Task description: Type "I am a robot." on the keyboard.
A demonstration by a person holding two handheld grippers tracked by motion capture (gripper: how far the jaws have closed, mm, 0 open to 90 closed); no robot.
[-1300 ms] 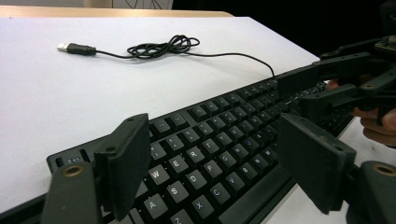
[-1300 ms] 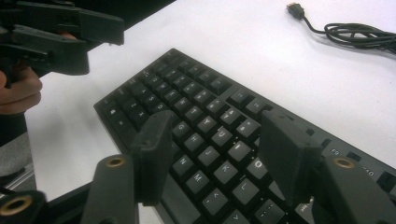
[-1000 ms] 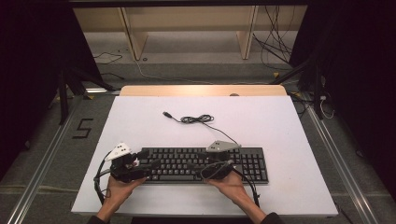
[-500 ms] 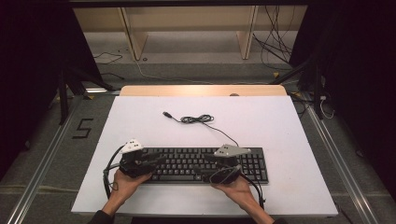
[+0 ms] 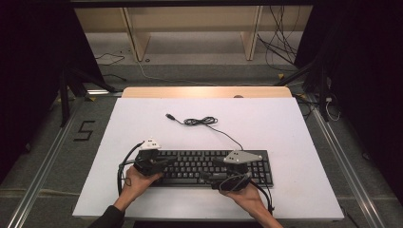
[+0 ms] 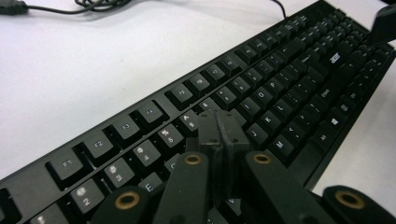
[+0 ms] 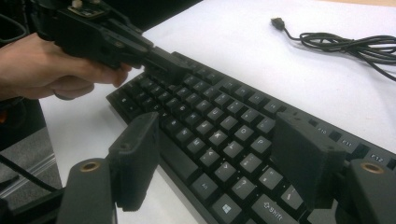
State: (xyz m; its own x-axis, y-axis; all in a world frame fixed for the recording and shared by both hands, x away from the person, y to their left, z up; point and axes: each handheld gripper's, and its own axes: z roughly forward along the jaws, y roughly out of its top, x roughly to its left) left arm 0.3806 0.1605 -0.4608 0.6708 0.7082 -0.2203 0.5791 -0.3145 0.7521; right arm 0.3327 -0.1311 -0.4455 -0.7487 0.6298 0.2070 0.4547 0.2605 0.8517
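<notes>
At the near edge of the white bench (image 5: 285,128), a black keyboard (image 5: 199,166) lies flat, long side toward the person. The left claw (image 5: 164,163) sits over the keyboard's left end, its jaws pressed together above the number and letter rows. The right claw (image 5: 214,172) is over the lower middle keys, jaws set wide apart, nothing between them. Beyond the keyboard, its cable (image 5: 202,121) lies loosely coiled, and the plug (image 5: 168,116) rests free on the bench.
</notes>
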